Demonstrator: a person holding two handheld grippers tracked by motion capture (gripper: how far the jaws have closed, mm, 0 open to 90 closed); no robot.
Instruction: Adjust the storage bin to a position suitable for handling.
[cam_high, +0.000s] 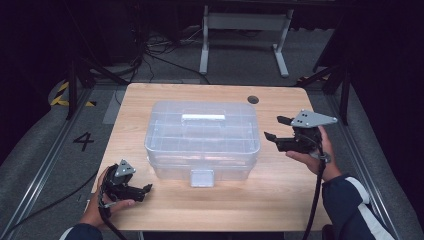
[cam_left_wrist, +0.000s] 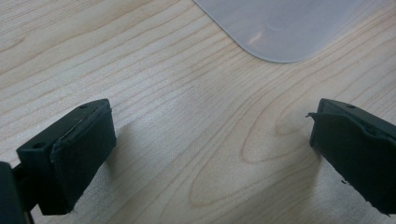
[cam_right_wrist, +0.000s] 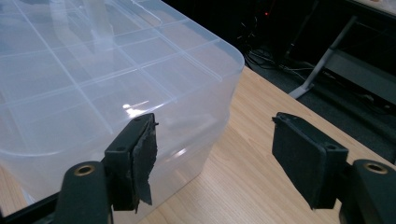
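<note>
In the middle of the wooden table (cam_high: 280, 195) stands a clear plastic storage box (cam_high: 202, 140), lid on, with a white handle (cam_high: 203, 117) lying flat along the top and a clear latch (cam_high: 202, 178) hanging at the middle of its near side. The lid is moulded in a grid of ribs, plain in the right gripper view.

At the near left corner of the table, the left gripper (cam_high: 145, 189) rests low in the person's left hand (cam_high: 102, 202), pointing right toward the near left corner of the box, near it but apart. Its jaws are spread wide with nothing between them — the left gripper view shows bare wood grain in the gap and one rounded corner of the box beyond.

To the right of the box, the right gripper (cam_high: 275, 127) is held above the table in the right hand (cam_high: 312, 155), pointing left at the box's right end. Its jaws stand apart and grip nothing — in the right gripper view one jaw sits in front of the box's corner, the other over bare table, neither touching the plastic.

A dark round grommet hole (cam_high: 253, 99) sits near the table's far right edge.
</note>
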